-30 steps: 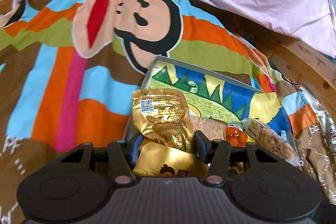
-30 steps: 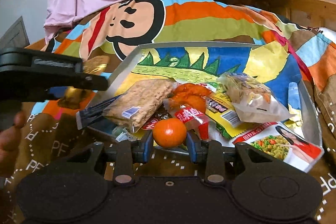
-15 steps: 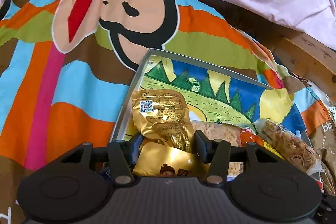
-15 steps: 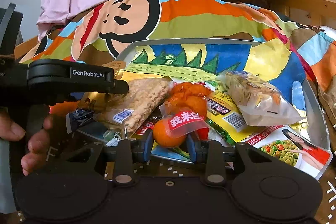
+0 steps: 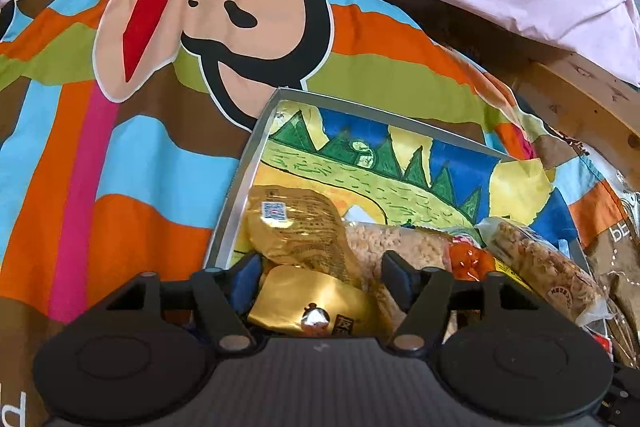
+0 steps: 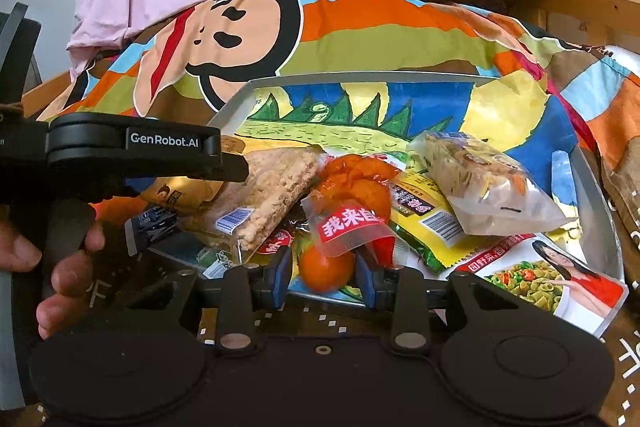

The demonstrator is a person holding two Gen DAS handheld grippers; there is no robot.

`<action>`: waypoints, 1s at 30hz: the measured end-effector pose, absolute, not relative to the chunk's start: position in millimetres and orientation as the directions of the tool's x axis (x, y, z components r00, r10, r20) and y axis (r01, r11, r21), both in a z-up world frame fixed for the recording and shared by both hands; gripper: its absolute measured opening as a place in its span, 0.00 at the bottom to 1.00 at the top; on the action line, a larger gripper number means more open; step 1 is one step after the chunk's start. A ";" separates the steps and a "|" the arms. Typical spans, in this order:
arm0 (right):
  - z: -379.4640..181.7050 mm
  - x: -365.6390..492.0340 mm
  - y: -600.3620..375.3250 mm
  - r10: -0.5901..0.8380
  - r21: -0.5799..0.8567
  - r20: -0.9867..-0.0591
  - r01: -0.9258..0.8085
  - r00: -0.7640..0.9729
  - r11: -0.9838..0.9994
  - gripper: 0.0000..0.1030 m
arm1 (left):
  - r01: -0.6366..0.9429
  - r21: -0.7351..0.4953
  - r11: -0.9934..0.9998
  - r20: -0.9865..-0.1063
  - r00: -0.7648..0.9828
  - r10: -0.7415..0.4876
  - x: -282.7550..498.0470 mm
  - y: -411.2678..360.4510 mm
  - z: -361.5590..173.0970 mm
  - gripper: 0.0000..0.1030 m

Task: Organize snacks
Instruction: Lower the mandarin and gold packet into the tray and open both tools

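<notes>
Right gripper (image 6: pixel 322 269): jaws just easing apart, pads apparently still touching a round orange fruit (image 6: pixel 326 267) at the tray's near edge.
Left gripper (image 5: pixel 320 281): jaws just widened, released around a crinkled gold foil snack packet (image 5: pixel 296 231).
Tray: grey rectangular metal tray (image 5: pixel 230 217) with a painted landscape floor, holding the snack packets.

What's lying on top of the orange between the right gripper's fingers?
A clear packet with a red label drapes over the top of the orange, held by the right gripper. What lies under the orange is hidden.
</notes>
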State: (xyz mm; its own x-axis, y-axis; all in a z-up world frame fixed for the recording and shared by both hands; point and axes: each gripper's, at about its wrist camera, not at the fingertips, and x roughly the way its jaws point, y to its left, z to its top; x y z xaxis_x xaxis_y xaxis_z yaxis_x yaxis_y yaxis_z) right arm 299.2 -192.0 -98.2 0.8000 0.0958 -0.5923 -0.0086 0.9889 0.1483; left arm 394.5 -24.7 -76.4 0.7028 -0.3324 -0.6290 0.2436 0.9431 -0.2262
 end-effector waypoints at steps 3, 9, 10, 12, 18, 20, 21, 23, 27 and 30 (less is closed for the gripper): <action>-95.5 295.8 -191.7 0.104 0.155 -0.589 -0.014 0.802 0.988 0.45 | 0.241 -0.228 0.943 -0.633 0.700 -0.332 391.5 -24.7 -73.8 0.76; -88.1 286.4 -192.3 0.116 0.174 -0.582 -0.017 0.805 0.985 0.53 | 0.234 -0.232 0.944 -0.644 0.691 -0.329 385.3 -22.5 -67.1 0.83; -86.7 284.6 -192.6 0.119 0.177 -0.580 -0.018 0.806 0.984 0.54 | 0.235 -0.231 0.944 -0.645 0.690 -0.329 384.2 -22.3 -65.6 0.84; -83.3 280.4 -193.0 0.121 0.183 -0.576 -0.017 0.809 0.983 0.57 | 0.238 -0.232 0.943 -0.645 0.688 -0.332 381.3 -22.1 -62.2 0.88; -76.8 274.1 -194.6 0.134 0.197 -0.560 -0.026 0.818 0.980 0.59 | 0.268 -0.211 0.940 -0.622 0.705 -0.340 376.5 -25.5 -54.6 0.95; -77.2 274.8 -195.4 0.133 0.197 -0.561 -0.024 0.817 0.980 0.60 | 0.279 -0.209 0.937 -0.614 0.708 -0.348 376.4 -26.2 -54.2 0.96; -77.7 275.3 -196.0 0.132 0.199 -0.562 -0.021 0.817 0.980 0.60 | 0.280 -0.207 0.937 -0.611 0.711 -0.348 376.5 -26.4 -54.4 0.97; -79.1 276.5 -196.9 0.130 0.203 -0.564 -0.016 0.815 0.979 0.60 | 0.277 -0.203 0.939 -0.607 0.717 -0.343 377.4 -26.6 -54.6 0.97; -82.3 278.9 -196.5 0.121 0.198 -0.570 -0.007 0.812 0.980 0.61 | 0.268 -0.216 0.939 -0.588 0.732 -0.344 379.3 -24.5 -55.4 0.99; -84.0 280.1 -194.7 0.116 0.191 -0.571 -0.006 0.813 0.981 0.63 | 0.259 -0.223 0.940 -0.565 0.751 -0.341 380.1 -22.9 -56.6 0.99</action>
